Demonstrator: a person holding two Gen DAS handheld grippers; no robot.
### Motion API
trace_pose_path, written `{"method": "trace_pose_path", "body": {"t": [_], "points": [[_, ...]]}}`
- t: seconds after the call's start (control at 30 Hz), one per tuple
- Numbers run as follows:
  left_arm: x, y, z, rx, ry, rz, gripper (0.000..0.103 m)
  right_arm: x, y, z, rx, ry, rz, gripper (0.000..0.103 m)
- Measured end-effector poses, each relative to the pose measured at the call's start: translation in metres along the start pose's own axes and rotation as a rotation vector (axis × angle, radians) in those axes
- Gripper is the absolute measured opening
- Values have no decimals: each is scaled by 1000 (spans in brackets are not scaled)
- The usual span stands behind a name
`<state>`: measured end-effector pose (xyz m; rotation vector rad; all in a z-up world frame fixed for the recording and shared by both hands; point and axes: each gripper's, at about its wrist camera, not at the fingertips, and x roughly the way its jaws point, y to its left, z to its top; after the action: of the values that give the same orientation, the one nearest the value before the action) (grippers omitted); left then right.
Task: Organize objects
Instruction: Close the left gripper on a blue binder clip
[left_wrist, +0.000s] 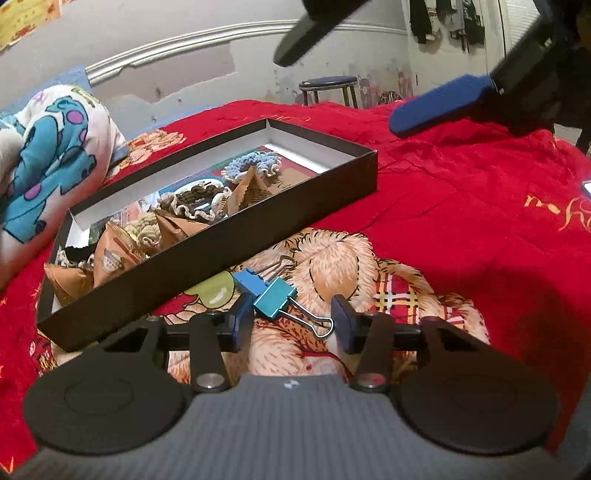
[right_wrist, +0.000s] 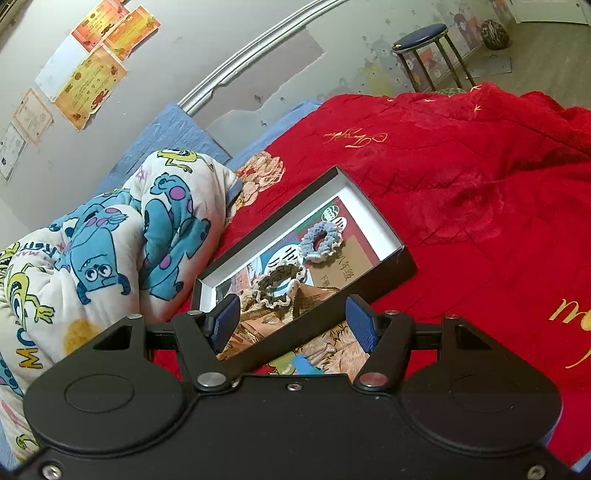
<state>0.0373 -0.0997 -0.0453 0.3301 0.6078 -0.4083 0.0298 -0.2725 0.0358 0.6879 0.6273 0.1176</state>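
Observation:
A black shallow box (left_wrist: 236, 236) lies on the red bedspread and holds crocheted scrunchies (left_wrist: 255, 166) and brown paper packets (left_wrist: 177, 227). Two blue binder clips (left_wrist: 275, 297) lie on the bedspread just in front of the box, between the fingers of my open left gripper (left_wrist: 291, 314), which is low over them. My right gripper (right_wrist: 291, 317) is open and empty, hovering above the box's (right_wrist: 402, 264) near end; it shows at the top of the left wrist view (left_wrist: 369, 85). A light blue scrunchie (right_wrist: 319, 238) lies in the box.
A folded cartoon-print quilt (right_wrist: 110, 251) lies left of the box. The red bedspread (left_wrist: 461, 206) stretches to the right. A stool (right_wrist: 424, 40) stands by the far wall.

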Motion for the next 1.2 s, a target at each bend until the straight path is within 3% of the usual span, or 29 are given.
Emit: {"method": "trace_pose_path", "body": {"t": [0.17, 0.2, 0.27, 0.6, 0.9, 1.03, 1.2], "points": [[-4, 4, 1, -39, 4, -2, 48, 2, 2, -1, -20, 4, -9, 62], [-5, 5, 1, -44, 4, 2, 34, 3, 3, -1, -26, 4, -10, 62], [-7, 7, 2, -59, 7, 17, 32, 4, 5, -2, -35, 5, -15, 62], [-13, 20, 1, -131, 19, 29, 31, 16, 11, -8, -86, 31, -41, 62], [-15, 58, 1, -290, 55, 220, 31, 36, 16, -15, -108, 87, -24, 62], [-12, 77, -2, -401, 89, 246, 31, 52, 14, -19, -114, 135, -29, 62], [-11, 83, -2, -416, 84, 286, 31, 78, 14, -28, -130, 174, -72, 63]]}}
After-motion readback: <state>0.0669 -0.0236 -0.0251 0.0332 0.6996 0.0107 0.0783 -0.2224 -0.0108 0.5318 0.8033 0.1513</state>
